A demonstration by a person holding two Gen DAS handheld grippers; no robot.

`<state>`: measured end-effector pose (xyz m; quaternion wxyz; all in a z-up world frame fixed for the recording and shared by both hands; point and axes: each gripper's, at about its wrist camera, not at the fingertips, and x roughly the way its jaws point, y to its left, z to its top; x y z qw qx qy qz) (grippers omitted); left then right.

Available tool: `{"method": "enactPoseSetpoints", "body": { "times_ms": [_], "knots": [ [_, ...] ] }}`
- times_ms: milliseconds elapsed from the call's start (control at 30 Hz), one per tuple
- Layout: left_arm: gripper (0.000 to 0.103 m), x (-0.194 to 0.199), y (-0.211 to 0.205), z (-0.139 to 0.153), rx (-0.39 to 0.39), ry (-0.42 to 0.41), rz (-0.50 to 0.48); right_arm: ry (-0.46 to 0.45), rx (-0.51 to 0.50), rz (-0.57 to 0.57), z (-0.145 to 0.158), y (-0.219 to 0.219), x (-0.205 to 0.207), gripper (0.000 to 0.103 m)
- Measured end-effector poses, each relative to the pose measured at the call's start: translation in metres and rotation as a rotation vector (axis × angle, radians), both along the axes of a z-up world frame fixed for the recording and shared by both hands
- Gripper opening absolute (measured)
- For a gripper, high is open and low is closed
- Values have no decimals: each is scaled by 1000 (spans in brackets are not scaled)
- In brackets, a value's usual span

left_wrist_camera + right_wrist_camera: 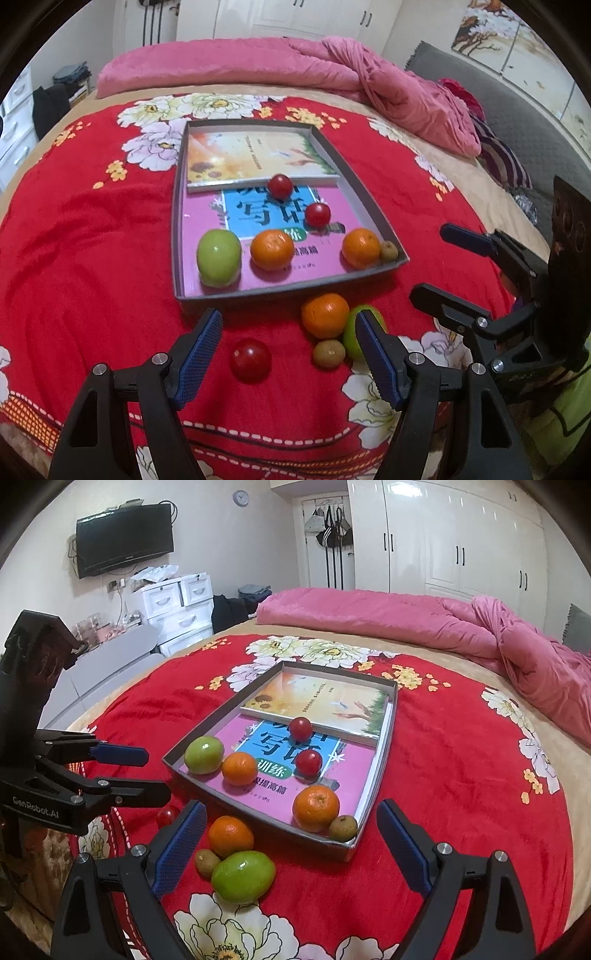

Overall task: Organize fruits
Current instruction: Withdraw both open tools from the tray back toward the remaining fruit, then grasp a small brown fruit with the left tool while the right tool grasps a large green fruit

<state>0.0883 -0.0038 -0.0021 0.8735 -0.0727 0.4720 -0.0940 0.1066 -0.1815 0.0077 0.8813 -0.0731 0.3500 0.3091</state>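
Observation:
A grey box tray (177,236) (392,716) on the red bedspread holds a green apple (218,257) (204,754), two oranges (272,249) (361,247), two red tomatoes (280,185) (318,215) and a small kiwi (389,252). In front of the tray lie an orange (325,315) (231,836), a green apple (243,876), a kiwi (328,353) (207,861) and a red tomato (251,360). My left gripper (290,360) is open over the loose tomato. My right gripper (291,849) (430,260) is open above the loose fruits.
Two books (255,155) (258,218) line the tray. A rumpled pink duvet (332,74) lies across the far side of the bed. White drawers (177,605) and a wall TV (123,539) stand off to the left.

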Motion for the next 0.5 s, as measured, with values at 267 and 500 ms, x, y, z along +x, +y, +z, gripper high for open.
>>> {"method": "enactPoseSetpoints", "body": {
  "times_ms": [267, 500],
  "knots": [
    [76, -6, -12, -9, 16, 38, -57, 35, -62, 52, -11, 7, -7, 93],
    [76, -9, -19, -16, 30, 67, -85, 54, -132, 100, -21, 16, -14, 93]
  ]
}}
